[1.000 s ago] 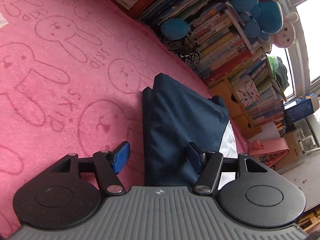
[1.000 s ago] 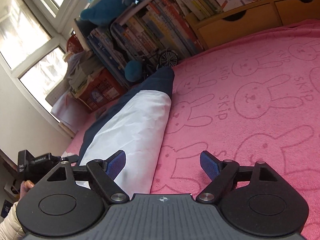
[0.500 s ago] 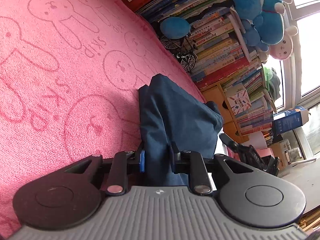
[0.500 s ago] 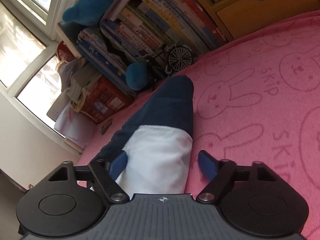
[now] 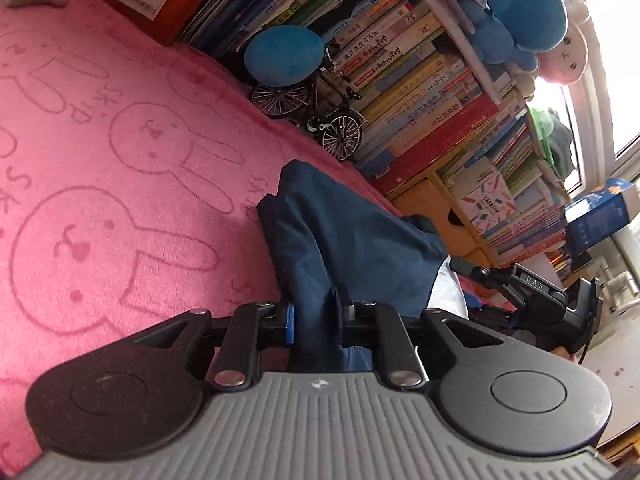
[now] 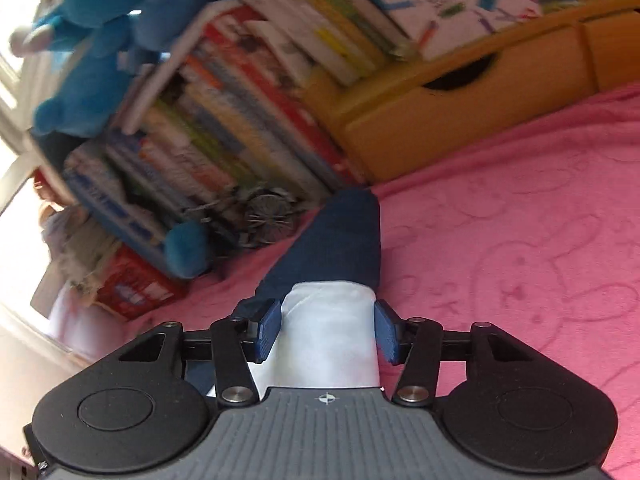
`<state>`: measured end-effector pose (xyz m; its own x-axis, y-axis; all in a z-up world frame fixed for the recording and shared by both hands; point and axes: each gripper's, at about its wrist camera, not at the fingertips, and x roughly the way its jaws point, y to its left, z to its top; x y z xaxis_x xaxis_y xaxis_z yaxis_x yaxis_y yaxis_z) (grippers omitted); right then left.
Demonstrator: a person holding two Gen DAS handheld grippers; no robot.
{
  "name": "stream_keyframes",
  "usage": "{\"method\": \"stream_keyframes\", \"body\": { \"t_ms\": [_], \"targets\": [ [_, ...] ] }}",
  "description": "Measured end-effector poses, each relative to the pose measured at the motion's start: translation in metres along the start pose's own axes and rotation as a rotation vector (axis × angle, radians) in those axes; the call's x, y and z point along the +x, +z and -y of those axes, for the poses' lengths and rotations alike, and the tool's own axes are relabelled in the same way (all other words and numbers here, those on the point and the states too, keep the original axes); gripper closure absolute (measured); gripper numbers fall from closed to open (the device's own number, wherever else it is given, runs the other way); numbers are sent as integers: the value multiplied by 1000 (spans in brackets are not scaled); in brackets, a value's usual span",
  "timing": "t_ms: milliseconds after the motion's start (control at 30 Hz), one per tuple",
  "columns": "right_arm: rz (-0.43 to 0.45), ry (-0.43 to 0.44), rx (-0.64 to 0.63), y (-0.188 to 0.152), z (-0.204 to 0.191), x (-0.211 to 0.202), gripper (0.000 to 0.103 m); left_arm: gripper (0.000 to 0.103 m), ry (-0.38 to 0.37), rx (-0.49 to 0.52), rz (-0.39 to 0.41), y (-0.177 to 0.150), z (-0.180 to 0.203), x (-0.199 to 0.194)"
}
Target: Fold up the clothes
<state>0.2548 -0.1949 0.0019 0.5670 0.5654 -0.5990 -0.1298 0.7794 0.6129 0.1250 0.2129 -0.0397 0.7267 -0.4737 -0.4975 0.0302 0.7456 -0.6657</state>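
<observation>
My left hand-held gripper (image 5: pixel 314 318) is clenched on a bunched fold of the navy garment (image 5: pixel 352 240); the cloth fills the narrow gap between the blue pads (image 5: pixel 291 323) and runs forward from them across the pink rabbit-print blanket (image 5: pixel 120 184). From this view the garment lies as a long folded strip, its far end reaching toward the back edge of the blanket, near the model bicycle (image 5: pixel 316 116) that stands against the stacked books (image 5: pixel 420 92). A white panel (image 5: pixel 446 292) of the same garment shows at its right side, just beside my right hand-held gripper (image 5: pixel 520 288), which enters there.

In the right wrist view, my right hand-held gripper (image 6: pixel 328 330) straddles the white section (image 6: pixel 328 336) of the garment. Its blue pads (image 6: pixel 267 330) stand at either edge of the white cloth, not fully drawn together (I cannot tell whether they bear on the fabric or merely flank it). Beyond the white section the navy part (image 6: pixel 340 244) extends away to the back edge of the blanket (image 6: pixel 520 248), ending just short of the yellow drawer unit (image 6: pixel 460 108) and beside the bicycle (image 6: pixel 264 216). The background here is motion-blurred. A blue plush toy (image 6: pixel 92 48) sits atop the books (image 6: pixel 240 120).
</observation>
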Motion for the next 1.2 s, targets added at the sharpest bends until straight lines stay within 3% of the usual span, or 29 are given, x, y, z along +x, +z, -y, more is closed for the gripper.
{"method": "stream_keyframes", "body": {
  "t_ms": [100, 167, 233, 267, 433, 633, 733, 867, 1000, 1200],
  "targets": [
    [-1, 70, -13, -9, 14, -17, 37, 73, 92, 132, 42, -7, 8, -12],
    [-5, 101, -71, -21, 16, -38, 29, 73, 211, 234, 94, -12, 13, -29],
    [-1, 74, -182, -38, 9, -63, 28, 73, 376, 327, 143, -18, 17, -47],
    [3, 55, -245, -47, 4, -76, 28, 73, 421, 368, 159, -22, 21, -55],
    [24, -2, -550, -103, -28, -140, 19, 70, 443, 543, 178, -57, 61, -90],
    [26, -29, -721, -161, -53, -188, 16, 69, 430, 615, 105, -89, 99, -85],
    [27, -45, -760, -179, -57, -202, 14, 69, 440, 652, 106, -102, 112, -87],
    [25, -60, -774, -198, -57, -216, 13, 60, 371, 641, 102, -113, 127, -97],
    [38, -84, -771, -217, -55, -219, 12, 59, 368, 682, 109, -125, 142, -99],
    [52, -88, -724, -239, -53, -206, 12, 54, 351, 632, 86, -139, 145, -90]
  ]
}}
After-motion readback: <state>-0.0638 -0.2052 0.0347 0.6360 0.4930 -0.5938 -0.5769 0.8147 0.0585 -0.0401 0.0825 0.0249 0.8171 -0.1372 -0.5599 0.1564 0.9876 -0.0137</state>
